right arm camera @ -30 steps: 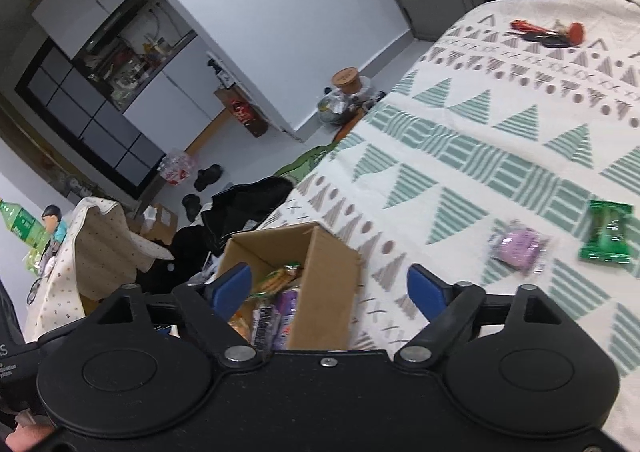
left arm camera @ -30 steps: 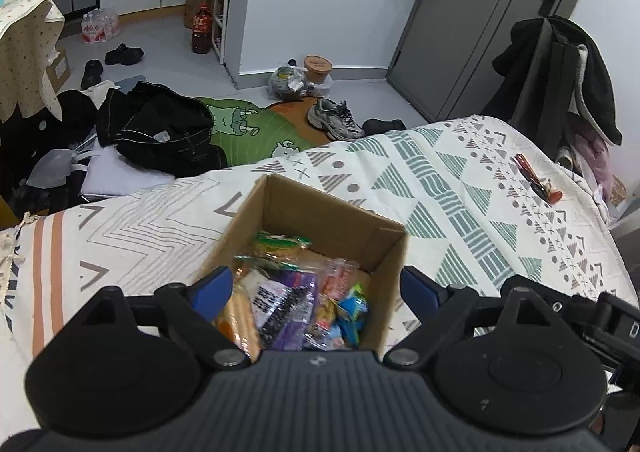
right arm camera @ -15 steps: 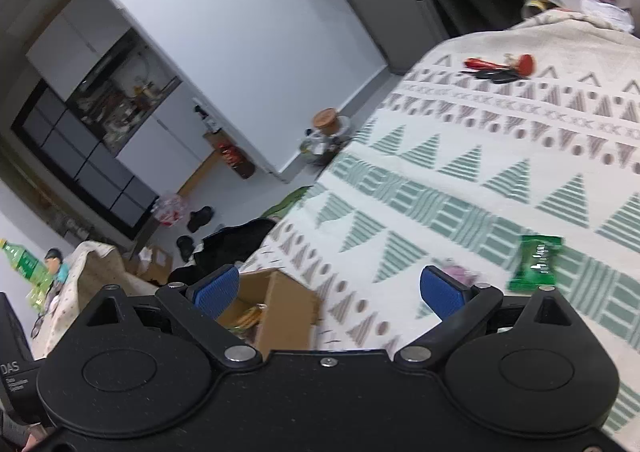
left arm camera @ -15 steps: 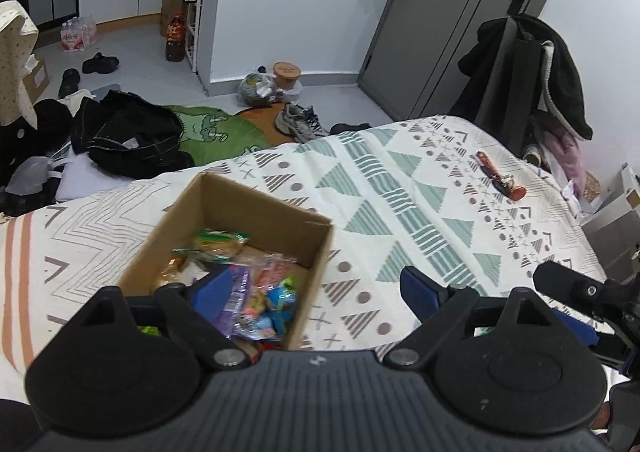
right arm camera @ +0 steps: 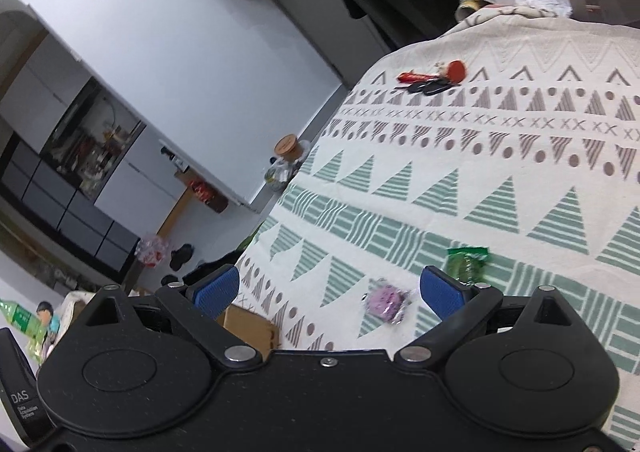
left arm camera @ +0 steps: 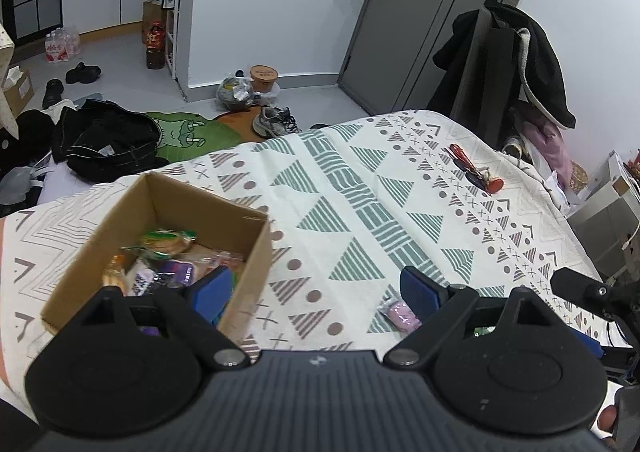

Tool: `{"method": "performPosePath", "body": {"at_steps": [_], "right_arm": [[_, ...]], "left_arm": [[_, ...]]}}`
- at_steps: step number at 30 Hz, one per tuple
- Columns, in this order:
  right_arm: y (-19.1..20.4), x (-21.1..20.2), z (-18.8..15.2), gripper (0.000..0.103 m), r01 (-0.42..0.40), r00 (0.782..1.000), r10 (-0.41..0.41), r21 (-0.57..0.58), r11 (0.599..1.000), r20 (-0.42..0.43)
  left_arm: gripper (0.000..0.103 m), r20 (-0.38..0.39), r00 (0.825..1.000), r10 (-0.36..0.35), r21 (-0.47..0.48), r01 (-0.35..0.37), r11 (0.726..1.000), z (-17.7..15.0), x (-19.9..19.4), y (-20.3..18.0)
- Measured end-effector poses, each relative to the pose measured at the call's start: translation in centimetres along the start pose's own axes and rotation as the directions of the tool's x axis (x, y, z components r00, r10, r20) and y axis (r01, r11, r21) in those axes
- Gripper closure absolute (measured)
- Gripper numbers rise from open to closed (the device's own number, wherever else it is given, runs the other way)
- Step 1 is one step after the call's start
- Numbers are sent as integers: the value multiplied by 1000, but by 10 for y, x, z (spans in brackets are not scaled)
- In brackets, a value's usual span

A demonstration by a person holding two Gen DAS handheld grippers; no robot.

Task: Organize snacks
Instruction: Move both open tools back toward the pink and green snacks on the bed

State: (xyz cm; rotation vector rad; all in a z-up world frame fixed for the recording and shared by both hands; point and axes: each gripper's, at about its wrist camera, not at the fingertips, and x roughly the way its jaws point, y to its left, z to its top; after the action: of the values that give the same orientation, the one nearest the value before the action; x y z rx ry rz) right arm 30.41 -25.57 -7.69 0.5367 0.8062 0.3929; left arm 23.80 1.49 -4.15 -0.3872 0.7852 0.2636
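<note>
A cardboard box [left arm camera: 256, 248] holding several wrapped snacks [left arm camera: 168, 242] stands on the patterned bedspread [left arm camera: 360, 188] at the lower left of the left wrist view. My left gripper [left arm camera: 316, 288] is open and empty, its left fingertip over the box's near right corner. A pink-purple wrapped snack [left arm camera: 400, 312] lies by its right fingertip. In the right wrist view the same pink snack [right arm camera: 386, 300] lies between the open, empty jaws of my right gripper [right arm camera: 336, 288], with a green snack packet [right arm camera: 466, 264] just beyond the right fingertip. Only a corner of the box [right arm camera: 252, 328] shows there.
Red and black keys [left arm camera: 472, 170] lie far back on the bedspread. The other gripper's black body [left arm camera: 592, 296] juts in at the right edge. On the floor beyond the bed are dark clothes [left arm camera: 108, 140], a green mat [left arm camera: 192, 132] and shoes [left arm camera: 274, 120].
Both grippers have swung right across the bed, away from the box. The box slid to the left in both views, and the pink and green snacks came near the right gripper's jaws, which stand slightly wider.
</note>
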Motion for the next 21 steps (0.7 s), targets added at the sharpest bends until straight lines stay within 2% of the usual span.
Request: {"method": "performPosePath", "body": {"at_steps": [10, 21], "right_arm": [[-33, -1, 5, 5, 49, 998, -51, 81, 995, 24], [-66, 18, 5, 6, 68, 998, -62, 200, 978, -32]], "left_arm": [[13, -14, 1000, -21, 21, 21, 1000, -6, 19, -32], [13, -70, 997, -36, 4, 37, 999, -18, 52, -56]]}}
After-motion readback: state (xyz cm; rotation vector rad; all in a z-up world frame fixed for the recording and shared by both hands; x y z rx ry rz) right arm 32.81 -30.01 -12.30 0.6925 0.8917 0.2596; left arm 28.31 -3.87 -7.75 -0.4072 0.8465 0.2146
